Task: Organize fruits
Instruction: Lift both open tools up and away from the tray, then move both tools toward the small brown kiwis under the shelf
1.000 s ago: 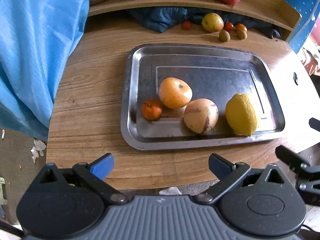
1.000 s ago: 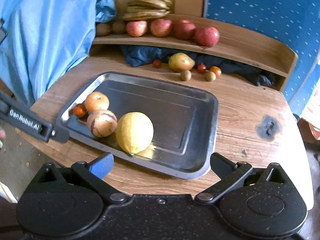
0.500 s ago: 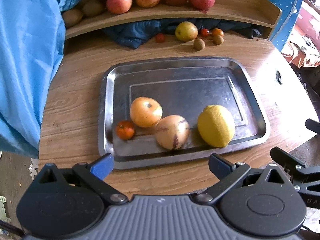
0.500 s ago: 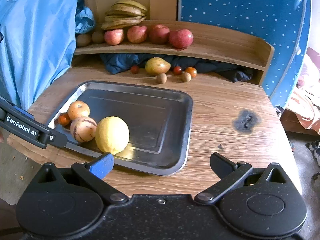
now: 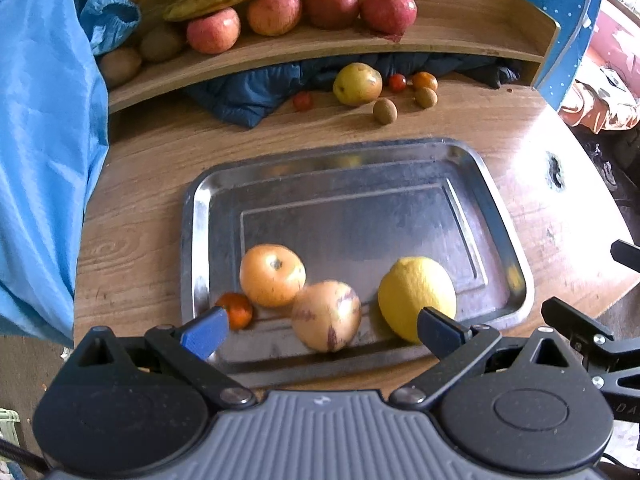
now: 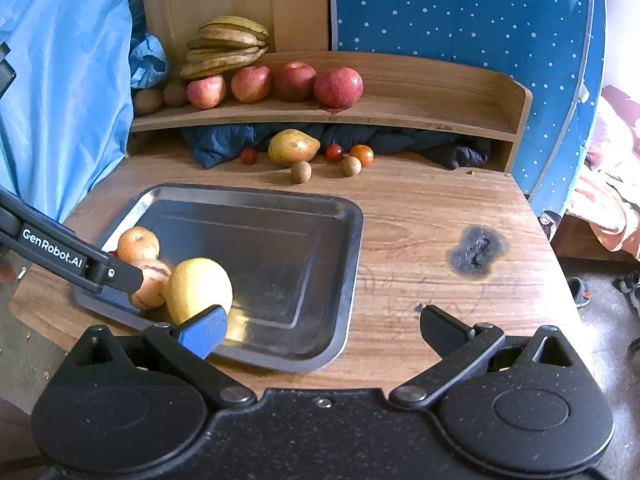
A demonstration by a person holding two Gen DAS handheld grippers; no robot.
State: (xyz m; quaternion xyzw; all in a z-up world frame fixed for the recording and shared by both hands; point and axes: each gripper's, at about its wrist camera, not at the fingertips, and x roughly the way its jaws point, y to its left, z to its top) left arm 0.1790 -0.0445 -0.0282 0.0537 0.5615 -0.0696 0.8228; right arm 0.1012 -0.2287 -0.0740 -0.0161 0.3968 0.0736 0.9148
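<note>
Jaws spread on both grippers, nothing held. Left gripper (image 5: 320, 330) frames the striped fruit (image 5: 326, 316) at lower centre of tray (image 5: 500, 216); should centre before closing, clear lemon (image 5: 416, 296).

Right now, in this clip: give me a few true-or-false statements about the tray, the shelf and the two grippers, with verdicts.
1. The tray holds four fruits. True.
2. The lemon sits on the shelf. False: it lies in the tray.
3. The left gripper is open and holds nothing. True.
4. The right gripper is shut on a red apple. False: it is open and empty; the apple rests on the shelf.
5. Bananas are stacked on the shelf. True.
</note>
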